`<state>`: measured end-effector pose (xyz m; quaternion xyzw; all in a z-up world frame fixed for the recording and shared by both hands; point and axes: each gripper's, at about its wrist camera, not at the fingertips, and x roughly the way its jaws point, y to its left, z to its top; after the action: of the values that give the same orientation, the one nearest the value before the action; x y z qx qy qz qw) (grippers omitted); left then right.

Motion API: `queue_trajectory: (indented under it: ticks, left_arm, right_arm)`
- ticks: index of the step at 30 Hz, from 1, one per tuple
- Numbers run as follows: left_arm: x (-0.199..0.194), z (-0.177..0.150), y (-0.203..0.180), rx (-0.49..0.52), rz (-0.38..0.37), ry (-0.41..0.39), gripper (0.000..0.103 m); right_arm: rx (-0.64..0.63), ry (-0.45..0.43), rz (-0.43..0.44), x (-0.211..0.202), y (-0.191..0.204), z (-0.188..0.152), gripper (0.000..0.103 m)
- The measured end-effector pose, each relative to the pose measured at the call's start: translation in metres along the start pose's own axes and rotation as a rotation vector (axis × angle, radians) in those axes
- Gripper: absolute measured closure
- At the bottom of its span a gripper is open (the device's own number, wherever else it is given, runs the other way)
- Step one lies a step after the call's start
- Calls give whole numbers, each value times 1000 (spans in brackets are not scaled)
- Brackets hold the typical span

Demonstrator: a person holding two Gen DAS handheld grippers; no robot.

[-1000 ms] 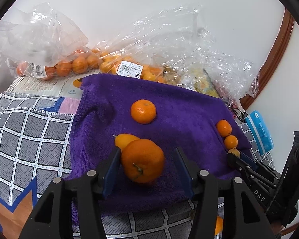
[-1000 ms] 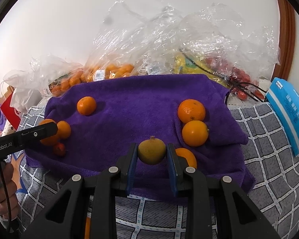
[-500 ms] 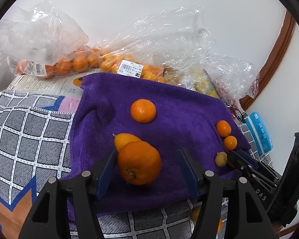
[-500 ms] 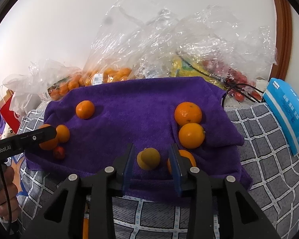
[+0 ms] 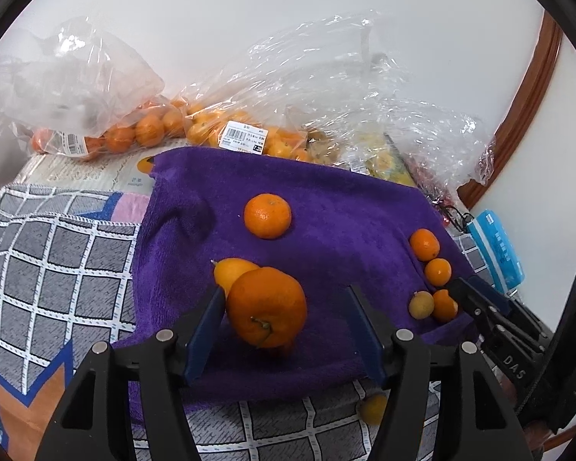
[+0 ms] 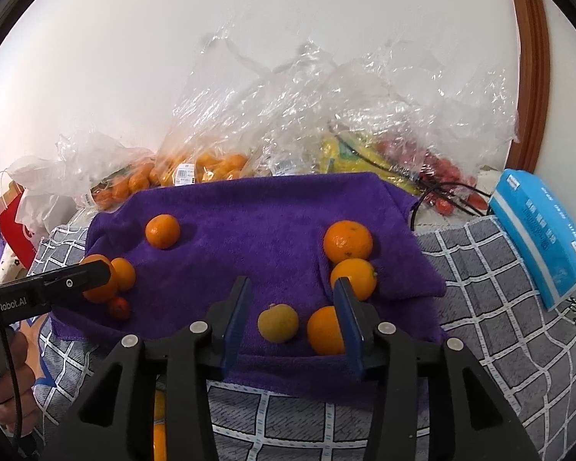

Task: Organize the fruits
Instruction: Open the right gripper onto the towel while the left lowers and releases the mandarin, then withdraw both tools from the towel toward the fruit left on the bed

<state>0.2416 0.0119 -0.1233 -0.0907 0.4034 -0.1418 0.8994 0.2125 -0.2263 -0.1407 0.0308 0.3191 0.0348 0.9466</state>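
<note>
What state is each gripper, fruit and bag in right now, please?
Right gripper: open, jaws just opened, clear of the fruit.
Yellow fruit: lying loose on the purple towel.
Left gripper: open.
Big orange: resting on the towel between the jaws.
Plastic bags: full of fruit, lying behind the towel.

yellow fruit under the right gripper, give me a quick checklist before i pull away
1. Right gripper jaws, just been opening, clear of the yellowish fruit: ok.
2. Yellowish fruit rests on the purple towel: ok.
3. Neighbouring orange untouched by the right-hand pad: cannot tell.
4. Left gripper open around the big orange: ok.
5. Big orange free of the left-hand pad: cannot tell.
</note>
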Motion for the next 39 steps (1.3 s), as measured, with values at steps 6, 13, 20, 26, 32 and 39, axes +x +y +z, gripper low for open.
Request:
queue_trajectory:
  ticks: [6, 13, 20, 26, 32, 39]
  left_arm:
    - [-7, -2, -9, 31, -2, -1, 41]
    - [-25, -8, -29, 109, -14, -6, 41]
    - [-49, -22, -33, 122, -9, -4, 41]
    - [-68, -39, -30, 112, 11, 12, 41]
    - [-86, -51, -30, 104, 21, 10, 41]
    - [-97, -65, -29, 91, 49, 12, 41]
  right_arm:
    - [31, -7, -13, -22, -4, 2, 58]
    - [30, -27, -79, -60, -4, -3, 50]
    - [47, 6, -68, -87, 0, -14, 50]
    - [57, 11, -38, -106, 3, -28, 51]
    - [49, -7, -22, -129, 10, -39, 52]
    - [37, -4, -17, -144, 14, -50, 52]
